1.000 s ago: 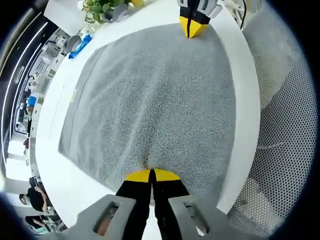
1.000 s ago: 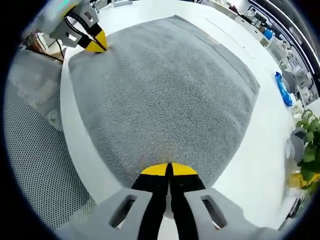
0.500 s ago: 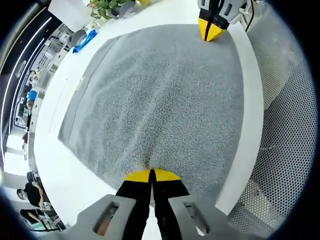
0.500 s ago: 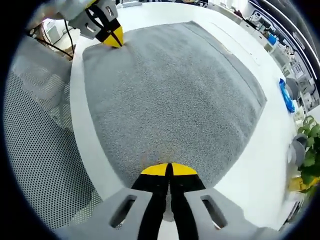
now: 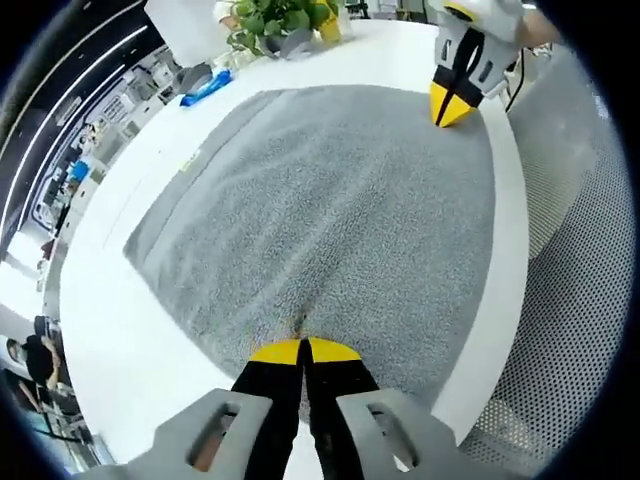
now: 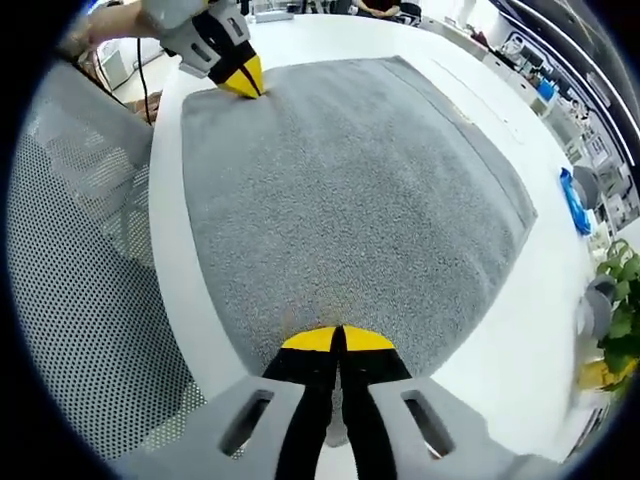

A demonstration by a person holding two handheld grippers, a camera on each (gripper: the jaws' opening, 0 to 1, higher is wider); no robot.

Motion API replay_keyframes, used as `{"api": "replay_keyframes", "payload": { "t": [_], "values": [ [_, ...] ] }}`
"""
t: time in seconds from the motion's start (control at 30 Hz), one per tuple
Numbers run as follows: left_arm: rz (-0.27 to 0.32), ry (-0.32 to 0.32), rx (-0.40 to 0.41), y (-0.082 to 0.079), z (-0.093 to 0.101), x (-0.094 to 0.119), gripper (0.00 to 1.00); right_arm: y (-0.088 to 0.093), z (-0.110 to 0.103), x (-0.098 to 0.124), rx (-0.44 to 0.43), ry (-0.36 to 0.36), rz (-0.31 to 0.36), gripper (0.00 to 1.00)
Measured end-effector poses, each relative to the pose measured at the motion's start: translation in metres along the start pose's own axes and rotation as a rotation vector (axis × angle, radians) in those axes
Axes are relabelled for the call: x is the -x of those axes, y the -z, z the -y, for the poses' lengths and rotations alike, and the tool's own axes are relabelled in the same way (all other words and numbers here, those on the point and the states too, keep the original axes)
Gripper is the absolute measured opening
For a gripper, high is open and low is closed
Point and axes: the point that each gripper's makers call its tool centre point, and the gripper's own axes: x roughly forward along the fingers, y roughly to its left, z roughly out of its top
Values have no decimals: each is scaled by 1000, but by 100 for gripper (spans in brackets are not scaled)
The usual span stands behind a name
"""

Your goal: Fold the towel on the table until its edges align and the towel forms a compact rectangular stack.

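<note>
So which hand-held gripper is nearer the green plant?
Right. The right hand-held gripper grips the grey towel at the near corner on the plant's side; the left hand-held gripper grips the opposite near corner, a towel's width further away.

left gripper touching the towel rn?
Touching. In the left gripper view, the left gripper has its yellow tips shut on the towel at its near edge; the right gripper view shows it pinching that corner.
</note>
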Motion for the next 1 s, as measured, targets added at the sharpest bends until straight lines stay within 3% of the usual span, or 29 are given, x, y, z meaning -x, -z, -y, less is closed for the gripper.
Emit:
{"api": "replay_keyframes", "payload": {
  "t": [0.13,0.17,0.2,0.23,0.33,0.4,0.47,0.57,0.7,0.77,0.83,0.9,1.0],
  "values": [
    [12,-51,-207,-2,4,2,1,-1,-1,0,88,31,25,0],
    [22,-42,-213,-2,5,2,1,0,-2,0,83,37,41,0],
    [29,-33,-195,0,5,3,1,0,-1,1,90,39,60,0],
    [60,-13,-119,-1,3,3,1,-1,-1,1,96,31,94,0],
    [123,59,84,-1,0,3,1,-2,-1,4,-16,-16,170,0],
    [136,93,135,1,-1,5,1,-4,2,3,-36,-27,218,0],
    [157,90,224,4,-4,9,1,-3,3,5,-31,-39,189,0],
    [238,51,182,4,-7,28,1,-10,1,16,46,-31,217,0],
    [255,85,147,14,9,50,1,2,-17,33,71,-100,226,0],
    [260,112,124,21,21,58,1,13,-22,39,85,-109,221,0],
    [279,183,120,26,39,63,1,26,-22,43,103,-103,208,0],
    [259,169,113,35,44,64,2,39,-19,46,88,-103,194,0],
    [229,147,71,41,45,63,7,44,-17,51,7,-107,237,3]
  ]
}}
